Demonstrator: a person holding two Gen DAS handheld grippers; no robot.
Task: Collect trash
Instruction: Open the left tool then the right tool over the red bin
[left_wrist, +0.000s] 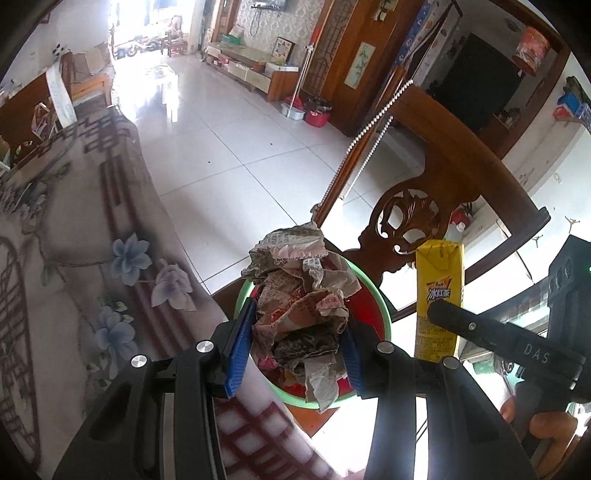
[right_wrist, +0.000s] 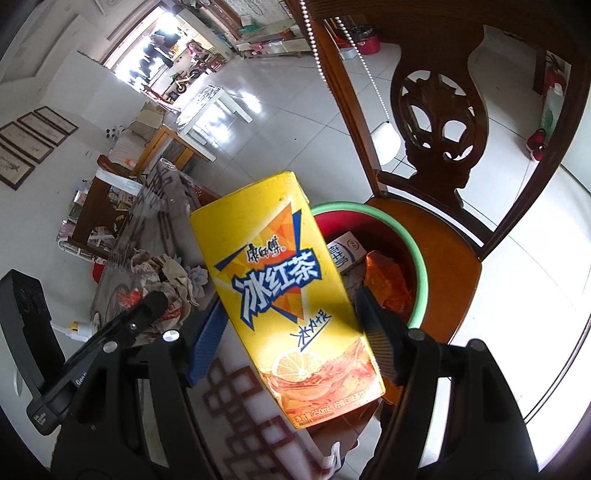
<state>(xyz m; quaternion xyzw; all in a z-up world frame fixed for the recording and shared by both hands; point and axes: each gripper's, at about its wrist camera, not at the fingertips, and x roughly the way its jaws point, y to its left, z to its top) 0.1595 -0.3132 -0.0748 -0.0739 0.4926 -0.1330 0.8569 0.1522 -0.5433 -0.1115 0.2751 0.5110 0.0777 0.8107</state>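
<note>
My left gripper (left_wrist: 295, 332) is shut on a crumpled newspaper wad (left_wrist: 299, 295) and holds it over a red bin with a green rim (left_wrist: 384, 310) that stands on a wooden chair seat. My right gripper (right_wrist: 291, 321) is shut on a yellow iced-tea carton (right_wrist: 280, 295), held upright beside the bin (right_wrist: 419, 258). The carton also shows in the left wrist view (left_wrist: 439, 291) to the right of the wad, with the right gripper's finger (left_wrist: 465, 325) across it. The bin holds a white milk carton (right_wrist: 345, 251) and an orange wrapper (right_wrist: 388, 280). The paper wad (right_wrist: 166, 273) and left gripper show at left.
The carved wooden chair back (left_wrist: 410, 218) rises behind the bin, also seen in the right wrist view (right_wrist: 439, 107). A table with a floral cloth (left_wrist: 74, 258) lies to the left, its edge next to the bin. White tiled floor (left_wrist: 240, 140) stretches beyond.
</note>
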